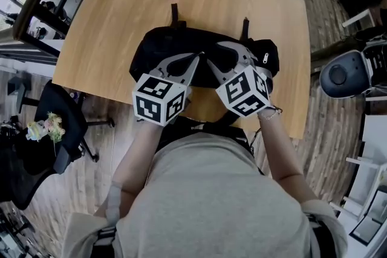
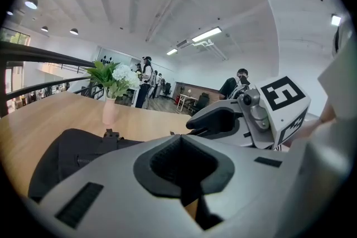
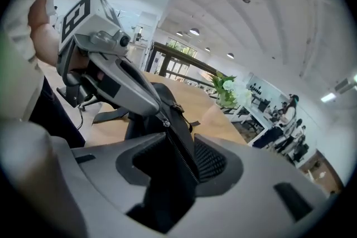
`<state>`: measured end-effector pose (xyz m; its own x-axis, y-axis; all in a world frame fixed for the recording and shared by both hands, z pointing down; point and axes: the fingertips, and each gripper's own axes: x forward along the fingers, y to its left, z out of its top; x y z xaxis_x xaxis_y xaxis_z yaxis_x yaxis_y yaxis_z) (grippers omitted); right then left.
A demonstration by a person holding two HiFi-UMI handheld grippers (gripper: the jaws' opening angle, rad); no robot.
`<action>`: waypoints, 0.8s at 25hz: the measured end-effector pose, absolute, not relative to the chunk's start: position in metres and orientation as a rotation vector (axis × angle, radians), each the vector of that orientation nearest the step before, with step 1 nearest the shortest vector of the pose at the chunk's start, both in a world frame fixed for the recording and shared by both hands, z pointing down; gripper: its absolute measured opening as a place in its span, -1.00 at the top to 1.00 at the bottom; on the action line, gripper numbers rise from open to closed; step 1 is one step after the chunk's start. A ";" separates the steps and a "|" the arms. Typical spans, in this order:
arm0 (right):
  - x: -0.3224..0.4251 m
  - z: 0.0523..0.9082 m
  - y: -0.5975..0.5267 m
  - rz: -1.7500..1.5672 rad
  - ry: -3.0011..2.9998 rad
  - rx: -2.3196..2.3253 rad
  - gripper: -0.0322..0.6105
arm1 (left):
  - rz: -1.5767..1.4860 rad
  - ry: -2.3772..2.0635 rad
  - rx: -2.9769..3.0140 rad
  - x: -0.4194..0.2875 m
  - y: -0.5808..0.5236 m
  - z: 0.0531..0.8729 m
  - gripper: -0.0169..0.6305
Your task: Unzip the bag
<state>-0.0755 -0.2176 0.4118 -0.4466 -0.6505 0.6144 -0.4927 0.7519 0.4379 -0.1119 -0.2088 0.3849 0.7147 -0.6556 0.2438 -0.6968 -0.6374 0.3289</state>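
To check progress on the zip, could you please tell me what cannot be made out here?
- Right gripper view: the zipper vanishes between the pads of the right gripper; how far open, unclear.
- Left gripper view: the jaws of the left gripper hide whatever its tips meet on.
- Head view: both grippers cover the middle of the black bag, hiding the zipper there.

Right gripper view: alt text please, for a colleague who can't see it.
The right tool grips a fold of the black bag, its zipper running up between the jaws to the tip of the left tool. Behind lie a wooden table and a vase of flowers.
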 end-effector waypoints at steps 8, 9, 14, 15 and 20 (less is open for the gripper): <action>-0.077 0.418 -0.212 -0.235 -2.126 0.860 0.76 | 0.127 -1.039 2.522 -0.112 -0.209 0.385 0.89; -0.077 0.419 -0.211 -0.234 -2.125 0.869 0.79 | 0.124 -1.038 2.521 -0.112 -0.209 0.385 0.89; -0.075 0.420 -0.209 -0.147 -2.177 0.937 0.80 | 0.117 -1.034 2.517 -0.116 -0.207 0.387 0.89; -0.075 0.420 -0.209 -0.133 -2.183 0.949 0.80 | 0.109 -1.044 2.507 -0.119 -0.208 0.388 0.89; -0.072 0.420 -0.209 -0.076 -2.205 0.981 0.81 | 0.078 -1.088 2.454 -0.138 -0.210 0.392 0.89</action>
